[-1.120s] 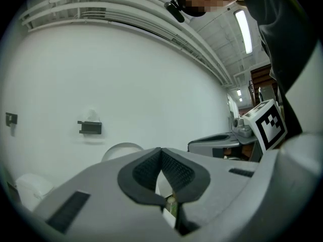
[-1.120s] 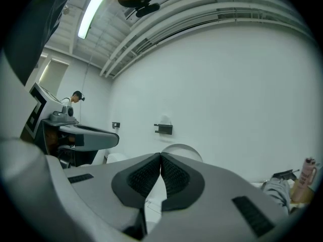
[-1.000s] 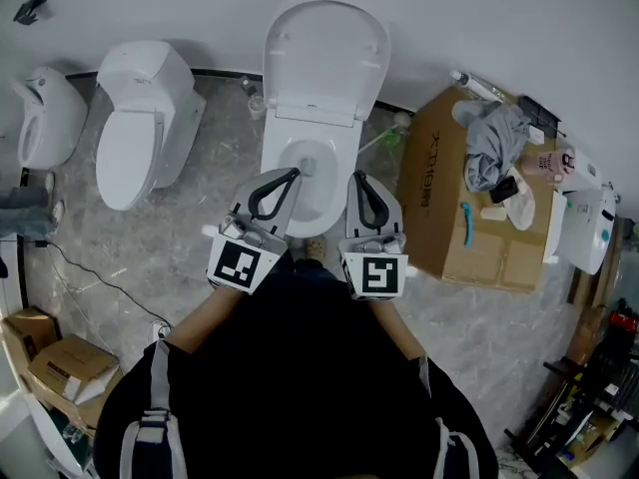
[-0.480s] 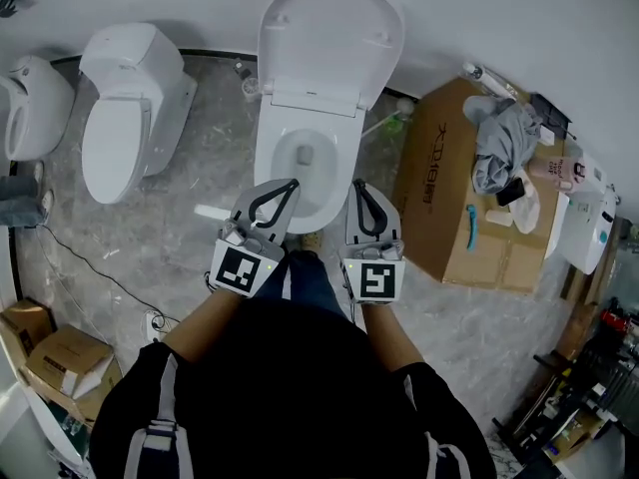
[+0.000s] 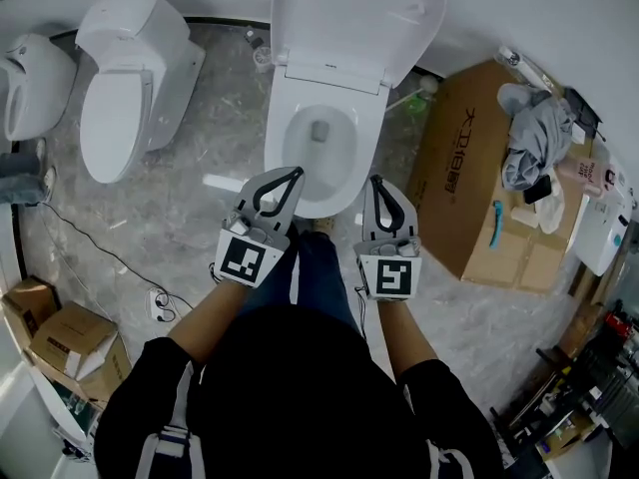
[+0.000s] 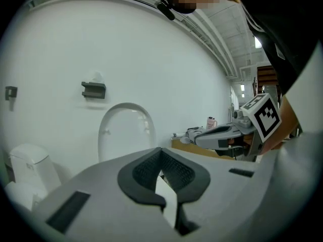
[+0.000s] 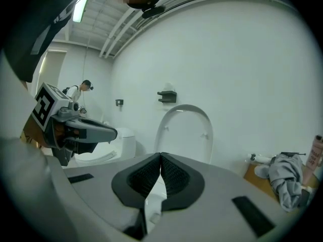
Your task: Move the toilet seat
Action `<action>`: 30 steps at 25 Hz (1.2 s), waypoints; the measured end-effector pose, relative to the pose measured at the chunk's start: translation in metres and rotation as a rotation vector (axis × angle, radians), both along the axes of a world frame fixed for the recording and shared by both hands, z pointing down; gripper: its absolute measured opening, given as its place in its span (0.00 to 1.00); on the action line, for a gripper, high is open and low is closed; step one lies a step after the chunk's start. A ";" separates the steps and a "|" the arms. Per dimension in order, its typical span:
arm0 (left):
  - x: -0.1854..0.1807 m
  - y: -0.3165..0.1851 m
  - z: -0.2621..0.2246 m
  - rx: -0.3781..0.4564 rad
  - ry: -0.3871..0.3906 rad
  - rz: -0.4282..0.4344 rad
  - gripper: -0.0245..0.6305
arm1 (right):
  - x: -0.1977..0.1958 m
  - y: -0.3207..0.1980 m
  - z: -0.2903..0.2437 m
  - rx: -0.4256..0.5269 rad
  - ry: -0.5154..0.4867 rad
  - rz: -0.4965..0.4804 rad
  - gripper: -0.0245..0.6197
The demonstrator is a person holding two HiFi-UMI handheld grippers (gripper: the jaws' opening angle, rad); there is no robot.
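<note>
The white toilet bowl [image 5: 300, 183] stands in the middle of the head view. Its seat and lid [image 5: 357, 18] are raised upright against the wall. My left gripper [image 5: 296, 173] hovers over the bowl's front left rim, shut and empty. My right gripper [image 5: 376, 179] is beside it at the front right rim, also shut with nothing in it. In the left gripper view the raised seat [image 6: 126, 130] rises beyond the closed tips of the left gripper [image 6: 161, 151]. The right gripper view shows the seat [image 7: 184, 132] straight ahead of the right gripper [image 7: 160, 156].
A second toilet [image 5: 125, 88] with its lid down stands to the left, with another white fixture [image 5: 30, 83] beyond it. A large cardboard box [image 5: 479, 218] with a grey cloth [image 5: 534, 138] on it is at the right. Small boxes [image 5: 60, 352] and a cable lie lower left.
Both grippers have sunk toward the front of the bowl, staying shut side by side. The head view has shifted closer to the toilet. The seat remains upright.
</note>
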State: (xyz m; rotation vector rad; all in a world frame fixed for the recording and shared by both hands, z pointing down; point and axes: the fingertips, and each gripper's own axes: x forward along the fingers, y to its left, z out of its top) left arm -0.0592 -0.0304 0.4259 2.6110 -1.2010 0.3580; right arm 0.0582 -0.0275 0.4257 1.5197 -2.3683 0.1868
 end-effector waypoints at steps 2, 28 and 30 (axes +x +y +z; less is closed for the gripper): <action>-0.002 -0.003 0.012 -0.011 -0.001 -0.003 0.05 | -0.001 0.000 0.015 -0.037 0.033 -0.016 0.07; -0.033 0.021 0.165 -0.121 -0.096 0.005 0.05 | 0.009 0.033 0.180 -0.223 0.125 -0.038 0.07; -0.034 0.022 0.176 -0.125 -0.102 0.007 0.05 | 0.010 0.035 0.189 -0.229 0.134 -0.041 0.07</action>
